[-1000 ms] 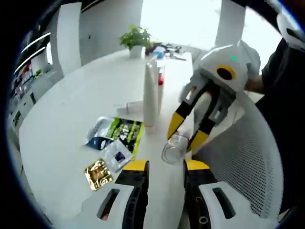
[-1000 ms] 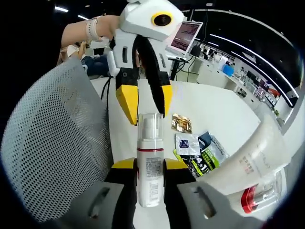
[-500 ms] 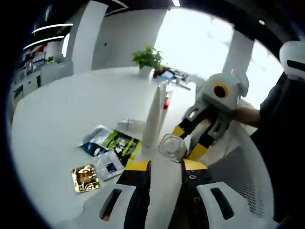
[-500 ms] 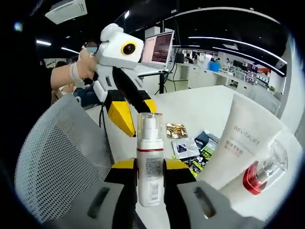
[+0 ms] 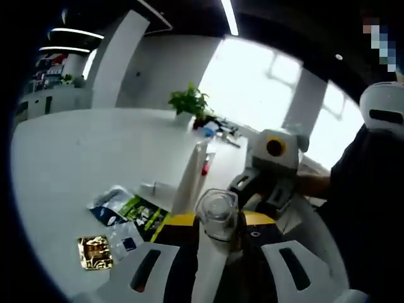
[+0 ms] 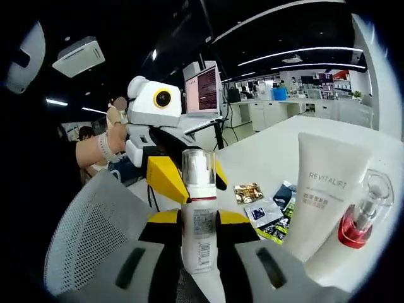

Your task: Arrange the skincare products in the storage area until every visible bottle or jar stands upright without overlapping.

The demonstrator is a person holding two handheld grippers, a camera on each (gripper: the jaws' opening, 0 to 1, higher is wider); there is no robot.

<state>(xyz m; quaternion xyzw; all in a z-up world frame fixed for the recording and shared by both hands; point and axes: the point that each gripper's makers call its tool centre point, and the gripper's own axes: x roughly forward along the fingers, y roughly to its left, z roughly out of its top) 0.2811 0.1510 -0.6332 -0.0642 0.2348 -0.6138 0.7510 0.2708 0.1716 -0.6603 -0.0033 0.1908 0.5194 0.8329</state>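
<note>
In the right gripper view the right claw (image 6: 199,221) is clamped on a white pump bottle (image 6: 199,218) with a clear cap, held upright between its yellow-tipped jaws. The left claw (image 6: 186,180) sits just behind the bottle at 12 o'clock, jaws spread either side of the cap. At 3 o'clock a white tube (image 6: 320,192) and a red-collared bottle (image 6: 360,224) stand on the white worktop (image 6: 265,148), with sachets (image 6: 262,205) between. A white mesh basket (image 6: 95,233) lies at 8 o'clock.

In the left gripper view the left claw (image 5: 214,222) frames the bottle's clear cap (image 5: 216,213); whether it grips cannot be told.
</note>
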